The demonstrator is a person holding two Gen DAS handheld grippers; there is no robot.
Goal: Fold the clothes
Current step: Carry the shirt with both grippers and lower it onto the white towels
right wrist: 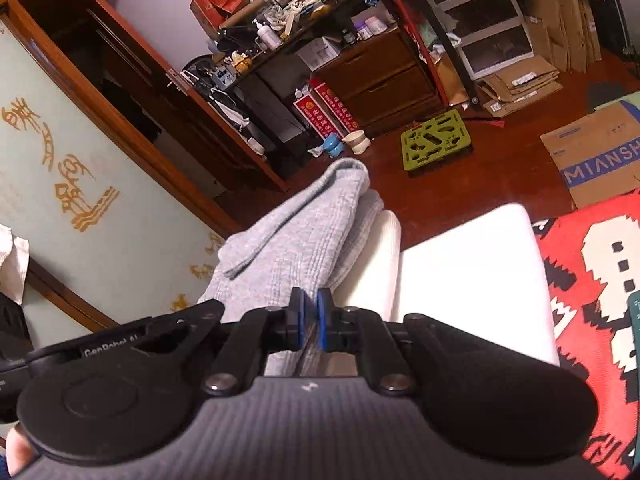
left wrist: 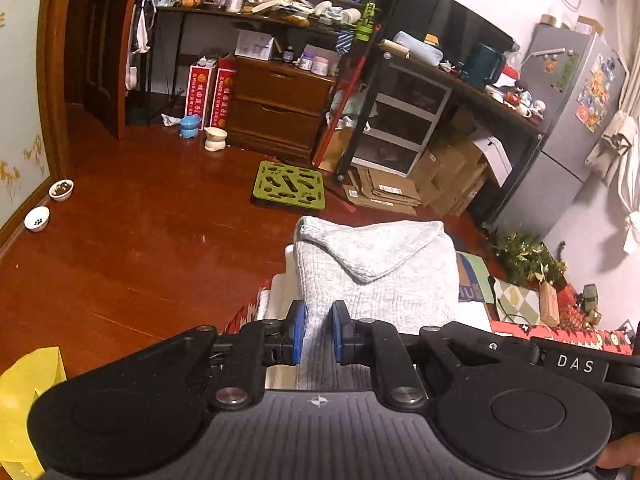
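I hold the grey knit garment (left wrist: 376, 276) pinched in both nearly closed grippers, left gripper (left wrist: 319, 332) and right gripper (right wrist: 311, 320); uneven tension could undo the fold.

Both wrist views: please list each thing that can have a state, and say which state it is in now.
Left gripper: shut on the grey garment.
Right gripper: shut on the same garment.
Grey garment: partly folded, one flap doubled over, lying across the white cushion.
White cushion: lying flat, partly covered by the garment.
Wooden door: open.
Dresser drawers: both closed.
Bowl near the wall: holds dark food.
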